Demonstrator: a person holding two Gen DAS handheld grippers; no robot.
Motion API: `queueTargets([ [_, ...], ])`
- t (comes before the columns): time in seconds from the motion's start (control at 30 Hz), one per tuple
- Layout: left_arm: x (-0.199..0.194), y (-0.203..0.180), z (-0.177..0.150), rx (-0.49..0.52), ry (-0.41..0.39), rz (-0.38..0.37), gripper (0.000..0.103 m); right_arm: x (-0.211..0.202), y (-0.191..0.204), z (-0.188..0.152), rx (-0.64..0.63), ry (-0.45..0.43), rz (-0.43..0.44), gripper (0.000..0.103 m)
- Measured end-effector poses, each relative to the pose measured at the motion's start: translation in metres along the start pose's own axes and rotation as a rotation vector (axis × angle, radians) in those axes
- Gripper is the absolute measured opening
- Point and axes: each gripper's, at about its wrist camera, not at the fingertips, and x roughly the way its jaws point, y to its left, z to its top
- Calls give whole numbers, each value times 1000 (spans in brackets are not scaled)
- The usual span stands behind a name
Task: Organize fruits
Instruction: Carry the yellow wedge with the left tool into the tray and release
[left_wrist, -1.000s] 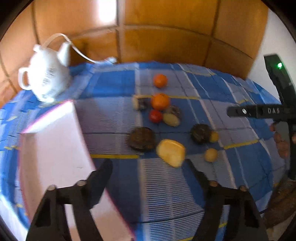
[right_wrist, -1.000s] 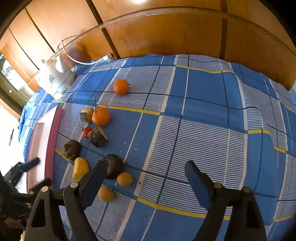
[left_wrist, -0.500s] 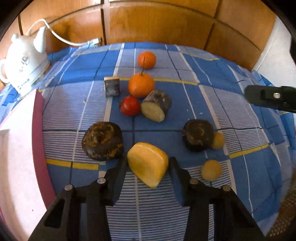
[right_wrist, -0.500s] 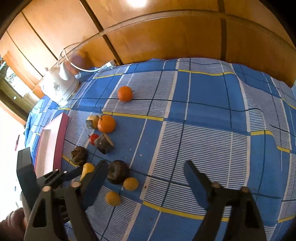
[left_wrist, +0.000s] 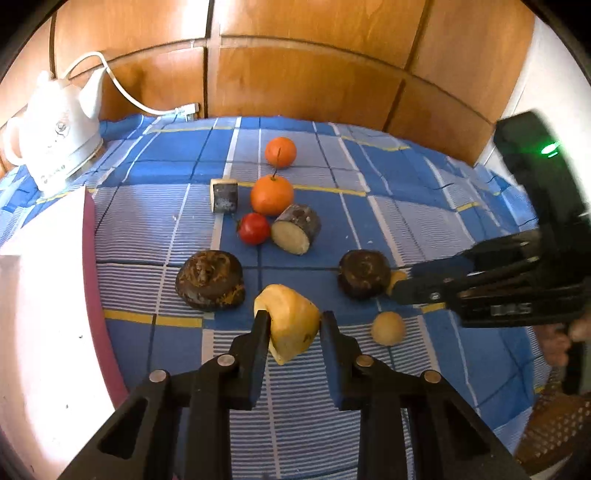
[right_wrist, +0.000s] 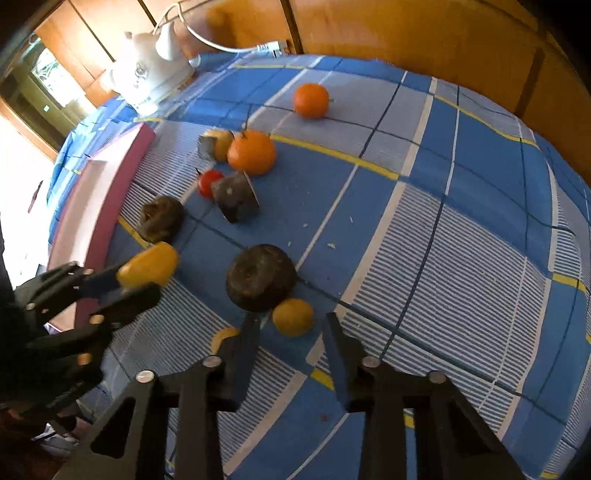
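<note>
**Both tongs closing on yellow fruit**

My left tongs (left_wrist: 291, 321) have just closed and pinch the yellow fruit wedge (left_wrist: 291, 325), ready for the pink-rimmed white tray (left_wrist: 88, 258) at nine o'clock. My right tongs (right_wrist: 291, 325) have been closing around the small round yellow fruit (right_wrist: 293, 316); the dark wrinkled fruit (right_wrist: 260, 277) crowds it at eleven o'clock.

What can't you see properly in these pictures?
- Tray inside: left wrist view, washed white by glare, cut off by the edge.
- Small yellow fruit: left wrist view, mostly hidden by the dark round fruit and the right hand-held gripper, whose jaws have just been closing around it.
- Kettle print: right wrist view, too blurred to read.
</note>
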Motion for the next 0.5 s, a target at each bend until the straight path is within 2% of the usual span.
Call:
queueTargets([
  [0.07, -10, -1, -1, 2, -24, -5, 27, 4, 0, 0, -8, 7, -11, 26],
  [0.23, -48, 8, 2, -16, -117, 40, 27, 9, 3, 1, -37, -5, -37, 25],
  [0.33, -72, 24, 3, -33, -180, 122, 27, 10, 1, 1, -35, -5, -37, 25],
  [0.5, -95, 75, -4, -126, -224, 349, 28, 10, 1, 1, -30, -3, -32, 25],
])
